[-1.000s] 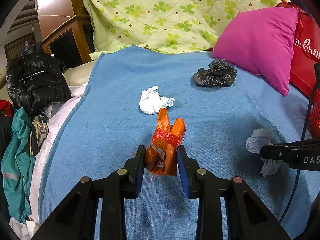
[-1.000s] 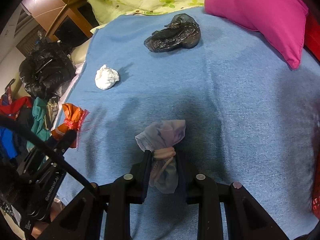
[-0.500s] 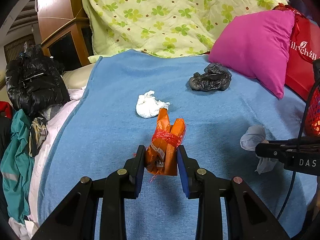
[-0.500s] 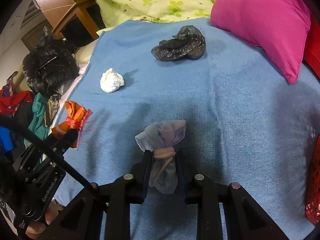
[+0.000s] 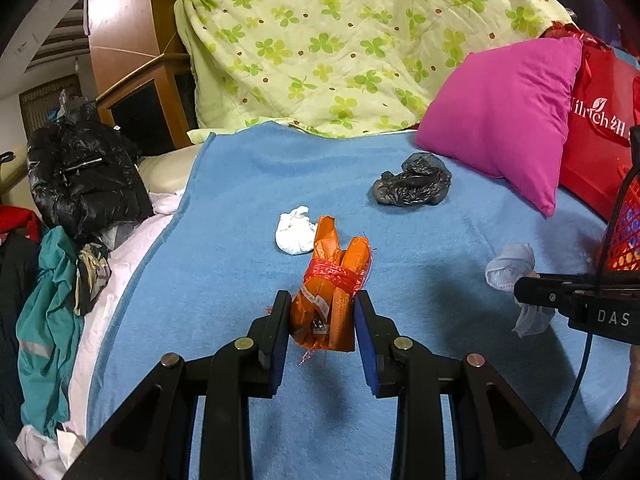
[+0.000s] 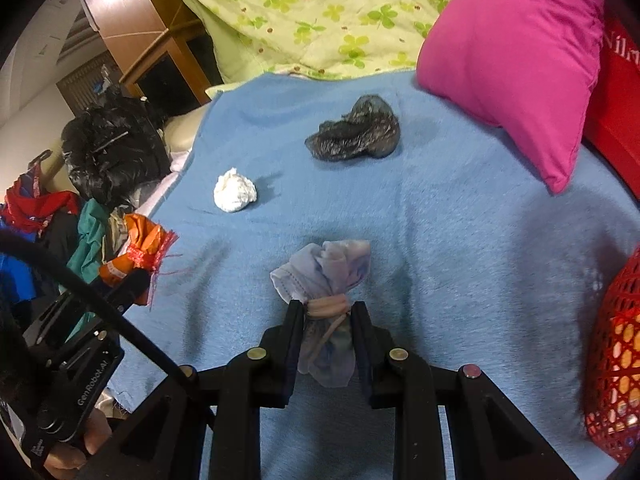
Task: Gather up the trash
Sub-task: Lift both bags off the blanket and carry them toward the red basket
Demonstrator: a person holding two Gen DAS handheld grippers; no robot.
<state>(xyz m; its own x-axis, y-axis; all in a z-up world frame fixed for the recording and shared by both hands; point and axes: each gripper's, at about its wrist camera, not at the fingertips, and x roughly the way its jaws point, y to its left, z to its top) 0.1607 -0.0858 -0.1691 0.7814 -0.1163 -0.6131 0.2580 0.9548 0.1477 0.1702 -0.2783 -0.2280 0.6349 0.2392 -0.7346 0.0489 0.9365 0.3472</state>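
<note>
My left gripper (image 5: pixel 322 304) is shut on an orange wrapper bundle (image 5: pixel 332 288) tied with red string, held above the blue blanket (image 5: pixel 240 280). My right gripper (image 6: pixel 326 310) is shut on a pale bluish tied cloth wad (image 6: pixel 324 272); the same wad (image 5: pixel 512 264) shows at the right of the left wrist view. The orange bundle (image 6: pixel 138 252) appears at the left of the right wrist view. A crumpled white tissue (image 5: pixel 294 234) (image 6: pixel 234 192) and a crumpled black plastic bag (image 5: pixel 412 180) (image 6: pixel 356 136) lie farther out on the blanket.
A pink pillow (image 5: pixel 512 120) and a red bag (image 5: pixel 600 128) stand at the right. A red mesh basket (image 6: pixel 616 360) sits at the near right. A green-patterned quilt (image 5: pixel 340 48) is piled at the back. A black jacket (image 5: pixel 80 176) and clothes lie off the left edge.
Both grippers have risen with their loads still gripped; the blanket, tissue and black bag look farther below, and more of the quilt and the red basket has come into view.
</note>
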